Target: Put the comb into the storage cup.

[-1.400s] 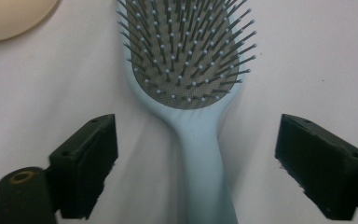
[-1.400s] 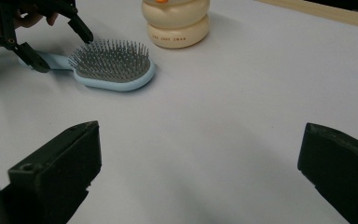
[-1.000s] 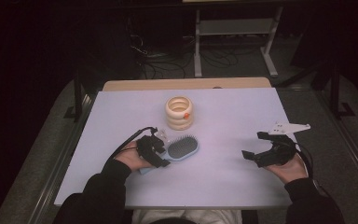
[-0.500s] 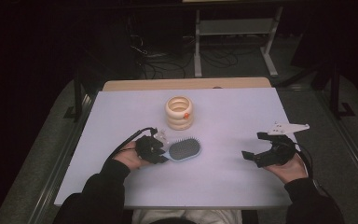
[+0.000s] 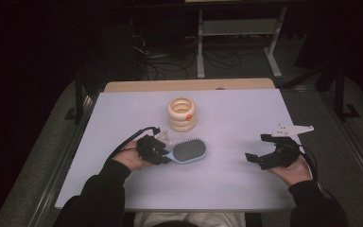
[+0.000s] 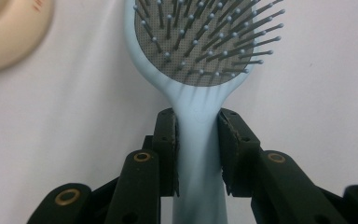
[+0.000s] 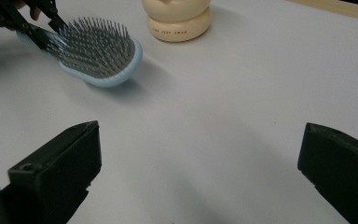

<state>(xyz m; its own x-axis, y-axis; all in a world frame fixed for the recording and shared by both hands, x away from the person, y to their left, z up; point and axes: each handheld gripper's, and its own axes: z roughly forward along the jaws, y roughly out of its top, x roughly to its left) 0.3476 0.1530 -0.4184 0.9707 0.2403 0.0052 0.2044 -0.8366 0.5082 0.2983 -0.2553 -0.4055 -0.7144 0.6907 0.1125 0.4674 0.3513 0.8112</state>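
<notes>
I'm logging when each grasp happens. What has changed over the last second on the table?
The left gripper has just closed its jaws on the light blue hairbrush, pads now pressing both sides of its handle; the brush has shifted slightly toward the person. The right gripper stayed put with jaws open and nothing between them, and the cream ringed container has not moved on the white table.

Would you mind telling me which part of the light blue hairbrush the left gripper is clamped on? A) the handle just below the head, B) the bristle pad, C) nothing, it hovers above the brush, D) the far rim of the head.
A: in the left gripper view the left gripper has both black pads pressed on the narrow handle of the hairbrush, just below its bristled head.
</notes>
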